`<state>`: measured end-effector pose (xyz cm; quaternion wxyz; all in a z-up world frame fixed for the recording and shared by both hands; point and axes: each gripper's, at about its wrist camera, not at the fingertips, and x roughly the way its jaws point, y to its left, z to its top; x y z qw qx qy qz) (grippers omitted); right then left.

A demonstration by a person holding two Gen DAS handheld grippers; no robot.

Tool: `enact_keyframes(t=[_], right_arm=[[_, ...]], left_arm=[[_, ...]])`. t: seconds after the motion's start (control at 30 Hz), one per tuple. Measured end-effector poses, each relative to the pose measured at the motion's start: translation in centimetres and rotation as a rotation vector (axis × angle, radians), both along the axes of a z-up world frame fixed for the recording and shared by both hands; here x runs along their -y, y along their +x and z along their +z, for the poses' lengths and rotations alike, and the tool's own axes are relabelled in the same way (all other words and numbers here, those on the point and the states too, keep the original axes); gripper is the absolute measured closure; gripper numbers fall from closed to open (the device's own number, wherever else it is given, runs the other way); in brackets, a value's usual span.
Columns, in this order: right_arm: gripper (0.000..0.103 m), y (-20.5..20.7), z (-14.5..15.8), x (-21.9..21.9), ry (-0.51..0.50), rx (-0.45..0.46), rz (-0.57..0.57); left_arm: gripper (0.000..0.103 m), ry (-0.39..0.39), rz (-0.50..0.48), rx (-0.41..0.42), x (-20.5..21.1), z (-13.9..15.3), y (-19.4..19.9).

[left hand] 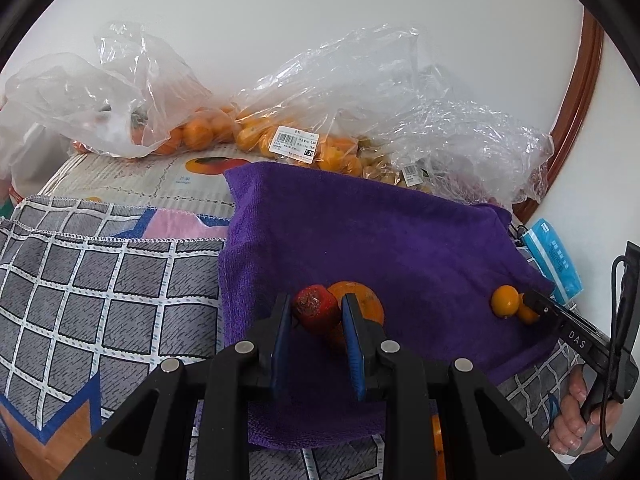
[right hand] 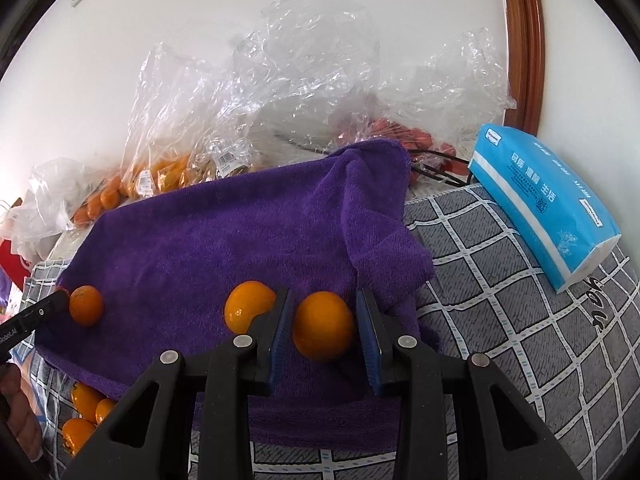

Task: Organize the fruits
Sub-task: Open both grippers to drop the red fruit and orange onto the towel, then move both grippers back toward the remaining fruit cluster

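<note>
A purple towel (left hand: 360,224) lies over a grey checked cloth (left hand: 100,280). My left gripper (left hand: 316,302) is shut on a wrinkled red fruit (left hand: 314,314) just above the towel, with a larger orange (left hand: 366,304) right behind it. My right gripper (right hand: 325,298) is shut on a small orange (right hand: 323,328) over the towel's near right part. A second small orange (right hand: 248,306) rests against the outside of its left finger. In the left wrist view the right gripper (left hand: 536,305) shows at the towel's right edge with the same two oranges. The right wrist view catches only the left gripper's tip, next to the larger orange (right hand: 86,306).
Clear plastic bags of oranges (left hand: 256,136) and other fruit stand along the white wall at the back. A blue tissue pack (right hand: 548,208) lies on the checked cloth to the right. Several loose oranges (right hand: 86,402) sit below the towel's near left edge. A hand (left hand: 580,412) grips the right tool.
</note>
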<state>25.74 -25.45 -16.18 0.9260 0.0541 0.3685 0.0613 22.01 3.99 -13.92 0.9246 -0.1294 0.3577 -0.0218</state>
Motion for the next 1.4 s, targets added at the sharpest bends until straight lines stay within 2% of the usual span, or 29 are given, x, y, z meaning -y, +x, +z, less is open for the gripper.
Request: enact_keyframes(t=[0.2,0.27,0.37,0.47,0.73,0.9,1.07,1.23,1.4], right_arm=[[0.069,-0.2,0.1,0.0,-0.004,0.013,0.0],[0.061,-0.3,0.3,0.0,-0.005,0.018,-0.003],[0.049,-0.7,0.7,-0.1,-0.014,0.038,-0.008],[0.037,-1.3,1.2,-0.5,-0.044,0.076,-0.015],[0.037,-2.2,2.4,-0.3,-0.085,0.157,-0.049],[0.037,-2.3,3.4,0.5,-0.032,0.131,-0.094],[0.037,-4.4,5.2,0.0,-0.022,0.168,-0.13],[0.037,-6.1,5.8,-0.5,0.01,0.104,-0.101],[0.037,-8.5,5.6,-1.7,-0.024,0.065,-0.07]], left_arm=[[0.079,-0.032,0.0,0.002,-0.3,0.2,-0.1],[0.075,-0.035,0.002,0.011,-0.4,0.5,-0.2],[0.059,-0.055,-0.016,0.047,-0.3,1.1,-0.7],[0.057,-0.058,-0.035,0.074,-0.1,1.6,-1.1],[0.057,-0.048,-0.026,0.116,0.5,2.2,-1.7],[0.057,-0.05,-0.02,0.125,0.5,2.3,-1.9],[0.057,-0.058,-0.008,0.139,0.3,2.9,-2.3],[0.057,-0.103,-0.021,0.167,-0.1,3.7,-3.0],[0.058,-0.116,-0.058,0.174,-0.1,4.7,-3.4]])
